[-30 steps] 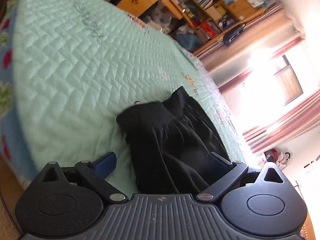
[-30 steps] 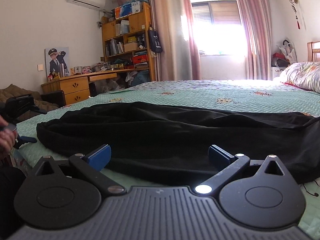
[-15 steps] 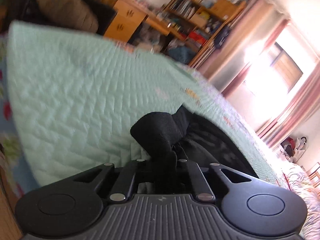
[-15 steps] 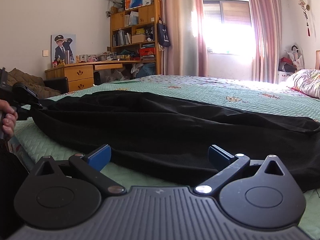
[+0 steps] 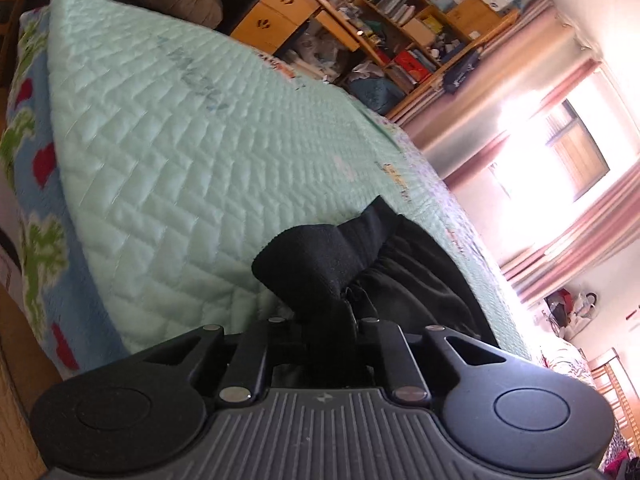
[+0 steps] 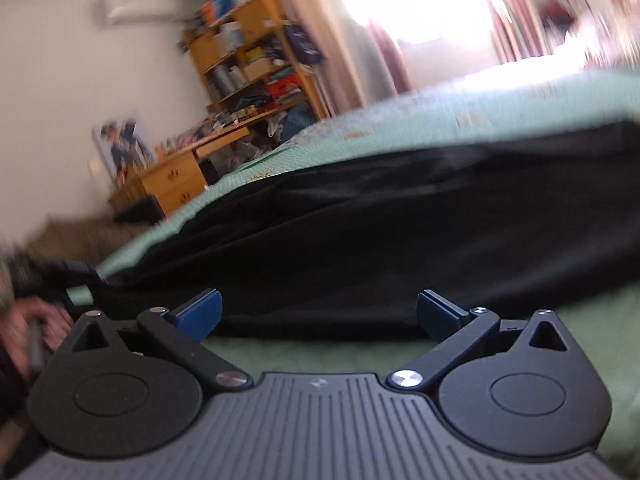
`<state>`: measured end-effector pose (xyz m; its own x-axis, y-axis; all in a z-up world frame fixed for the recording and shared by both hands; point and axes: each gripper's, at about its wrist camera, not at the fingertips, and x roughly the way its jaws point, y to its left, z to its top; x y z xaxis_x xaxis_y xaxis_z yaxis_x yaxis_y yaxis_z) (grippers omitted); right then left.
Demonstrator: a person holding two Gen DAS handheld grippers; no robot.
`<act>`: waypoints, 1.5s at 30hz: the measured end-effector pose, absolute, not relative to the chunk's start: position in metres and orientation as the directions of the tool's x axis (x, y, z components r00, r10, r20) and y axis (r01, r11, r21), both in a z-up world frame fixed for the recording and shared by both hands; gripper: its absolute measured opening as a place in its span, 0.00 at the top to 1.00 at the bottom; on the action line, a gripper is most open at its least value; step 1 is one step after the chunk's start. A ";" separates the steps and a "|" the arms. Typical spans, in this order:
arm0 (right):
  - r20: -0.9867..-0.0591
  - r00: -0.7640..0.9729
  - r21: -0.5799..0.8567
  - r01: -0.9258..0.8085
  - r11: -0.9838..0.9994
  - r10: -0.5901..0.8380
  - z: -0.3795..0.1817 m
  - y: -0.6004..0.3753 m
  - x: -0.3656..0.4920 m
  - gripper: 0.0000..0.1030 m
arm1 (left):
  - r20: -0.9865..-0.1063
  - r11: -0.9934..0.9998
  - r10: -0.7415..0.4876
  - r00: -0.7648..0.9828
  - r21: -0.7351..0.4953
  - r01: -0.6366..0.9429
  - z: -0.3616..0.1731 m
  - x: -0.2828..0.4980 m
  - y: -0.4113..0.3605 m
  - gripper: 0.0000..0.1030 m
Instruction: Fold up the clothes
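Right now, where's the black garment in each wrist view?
Left wrist: black garment low centre, its bunched end pinched in the left tongs, running up and right over the green quilt.
Right wrist: it spans mid-frame, left to right, just beyond the open right tongs.
Shared landmark: wooden bookshelf.

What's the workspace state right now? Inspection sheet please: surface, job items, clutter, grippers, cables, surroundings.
Surface: green quilted bedspread on a bed, smooth.
Job's things: black garment stretched long across the bed; one end bunched and lifted.
Clutter: nothing seen on the bedspread besides the garment.
Grippers: left gripper shut on the garment's end after just closing; right gripper open, at the garment's near edge, nothing between its pads; view blurred.
Cables: nothing seen.
Surroundings: wooden bookshelf, desk drawers, pink curtains, bright window.
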<state>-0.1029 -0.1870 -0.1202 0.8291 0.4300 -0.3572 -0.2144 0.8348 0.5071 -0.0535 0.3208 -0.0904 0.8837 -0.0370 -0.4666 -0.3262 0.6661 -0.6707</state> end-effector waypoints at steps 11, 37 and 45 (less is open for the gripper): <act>-0.219 0.904 0.956 0.123 0.268 0.366 -0.162 -0.297 -0.126 0.01 | -0.392 0.658 -0.083 0.916 -0.712 -0.246 -0.071 -0.058 0.315 0.87; -0.182 0.980 0.943 0.149 0.296 0.087 -0.112 -0.378 -0.120 0.97 | -0.249 0.718 -0.130 0.960 -0.691 -0.082 0.017 -0.082 0.294 0.88; 0.003 1.000 0.944 -0.013 0.328 0.030 -0.017 -0.424 -0.172 0.97 | 0.042 0.698 -0.163 0.986 -0.702 0.145 0.126 -0.160 0.287 0.88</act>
<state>-0.1717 -0.4237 -0.0168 0.9995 0.0301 0.0032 -0.0129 0.3283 0.9445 -0.1600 0.2871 0.1260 0.9857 -0.1635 0.0418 0.1454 0.6975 -0.7017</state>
